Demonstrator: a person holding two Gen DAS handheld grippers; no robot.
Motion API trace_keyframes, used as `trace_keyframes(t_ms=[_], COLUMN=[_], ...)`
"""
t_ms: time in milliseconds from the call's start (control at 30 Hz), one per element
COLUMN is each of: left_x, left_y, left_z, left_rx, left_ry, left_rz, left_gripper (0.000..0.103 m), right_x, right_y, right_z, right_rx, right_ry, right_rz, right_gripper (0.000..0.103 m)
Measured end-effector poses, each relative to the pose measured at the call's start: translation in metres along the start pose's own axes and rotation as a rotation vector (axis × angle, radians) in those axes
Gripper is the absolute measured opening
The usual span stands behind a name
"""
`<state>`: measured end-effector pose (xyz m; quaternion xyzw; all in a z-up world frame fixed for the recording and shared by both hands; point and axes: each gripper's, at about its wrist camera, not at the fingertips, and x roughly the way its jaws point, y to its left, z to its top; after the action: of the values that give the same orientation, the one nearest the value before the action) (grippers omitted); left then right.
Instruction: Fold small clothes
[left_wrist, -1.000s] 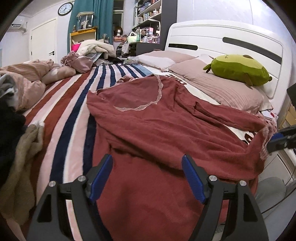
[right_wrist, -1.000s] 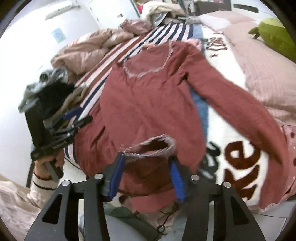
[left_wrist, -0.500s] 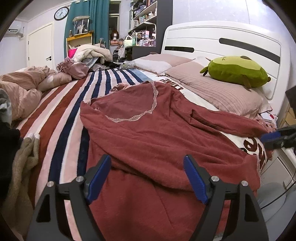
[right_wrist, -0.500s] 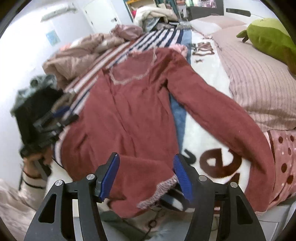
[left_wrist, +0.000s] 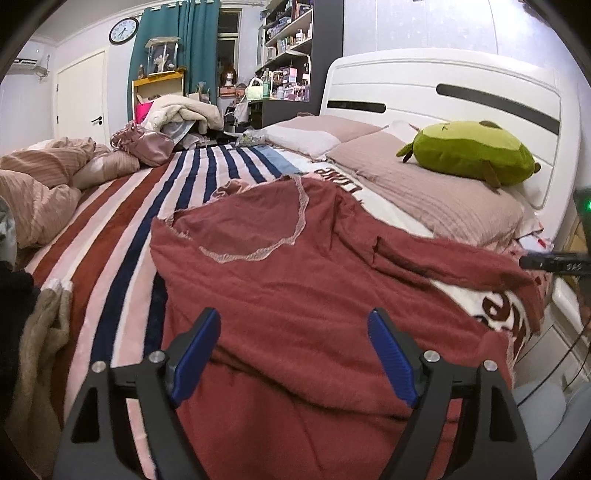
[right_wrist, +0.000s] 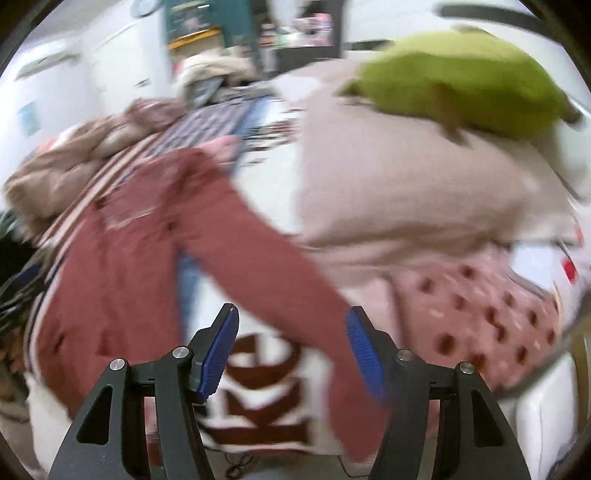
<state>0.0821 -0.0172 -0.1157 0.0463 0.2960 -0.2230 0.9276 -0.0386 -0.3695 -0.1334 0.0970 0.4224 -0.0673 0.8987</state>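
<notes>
Swung away from the sweater's hem, the right claw (right_wrist: 291, 339) now looks at the sleeve and the pillow end of the bed, and its picture is smeared with motion blur. A second ago this claw had the lace-edged hem between its pads; that hem has gone from between them. Its jaws have been opening over that second, and they stand partly apart with nothing between them; the fabric seen through the gap lies on the bed beyond.

Taking the green avocado plush (left_wrist: 472, 153) on the pink pillow (left_wrist: 436, 199) as the marker: the red knit sweater (left_wrist: 295, 280) lies spread on the bed in front of it, on the footboard side of that pillow, neckline with pale lace trim (left_wrist: 258, 251) turned up and away from the left claw. One long sleeve (right_wrist: 258, 251) stretches out from the body towards the bed edge, below the plush, across a white blanket with large brown letters (right_wrist: 266, 391). The other side of the sweater rests on the striped blanket (left_wrist: 122, 254), further from the plush.

The left claw (left_wrist: 293, 352) hovers over the lower body of the sweater, jaws wide apart, its blue pads (left_wrist: 197, 354) clear of the cloth and gripping nothing.
</notes>
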Motion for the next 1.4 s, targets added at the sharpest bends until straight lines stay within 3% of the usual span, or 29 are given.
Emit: trace_keyframes(t_ms=[167, 333, 400, 467, 500, 533, 633, 767, 967, 1133, 1267, 1400], left_x=[0.004, 0.004, 0.002, 0.001, 0.001, 0.001, 0.0, 0.0, -0.003, -0.014, -0.027, -0.039], left_y=[-0.009, -0.017, -0.019, -0.02, -0.02, -0.021, -0.022, -0.021, -0.012, 0.003, 0.025, 0.047], left_z=[0.003, 0.005, 0.005, 0.006, 0.006, 0.006, 0.008, 0.008, 0.008, 0.009, 0.007, 0.005], left_rx=[0.007, 0.012, 0.021, 0.027, 0.027, 0.025, 0.021, 0.02, 0.001, -0.008, -0.043, -0.072], left_ry=[0.001, 0.01, 0.009, 0.009, 0.01, 0.01, 0.003, -0.002, -0.011, -0.043, -0.066, -0.086], left_rz=[-0.004, -0.011, -0.006, 0.0, 0.002, 0.002, -0.001, 0.003, 0.013, 0.048, 0.072, 0.136], left_gripper=[0.08, 0.08, 0.081, 0.081, 0.081, 0.081, 0.081, 0.081, 0.081, 0.081, 0.081, 0.081], right_x=[0.007, 0.018, 0.021, 0.027, 0.03, 0.032, 0.029, 0.014, -0.01, -0.015, 0.0, 0.019], right_y=[-0.046, -0.061, -0.054, -0.042, -0.04, -0.037, -0.028, -0.01, 0.052, 0.122, 0.18, 0.24], right_z=[-0.017, -0.027, -0.029, -0.03, -0.03, -0.03, -0.026, -0.015, 0.017, 0.04, 0.049, 0.032], right_rx=[0.088, 0.118, 0.081, 0.046, 0.046, 0.043, 0.028, 0.033, -0.055, -0.141, -0.203, -0.302], right_ry=[-0.007, 0.009, 0.011, 0.039, 0.053, 0.064, 0.034, -0.034, -0.119, -0.121, -0.047, 0.072], right_rz=[-0.068, 0.047, 0.068, 0.099, 0.108, 0.099, 0.089, 0.184, 0.345, 0.518, 0.638, 0.727], right_gripper=[0.07, 0.07, 0.06, 0.032, 0.024, 0.007, 0.005, 0.005, 0.004, 0.004, 0.004, 0.004])
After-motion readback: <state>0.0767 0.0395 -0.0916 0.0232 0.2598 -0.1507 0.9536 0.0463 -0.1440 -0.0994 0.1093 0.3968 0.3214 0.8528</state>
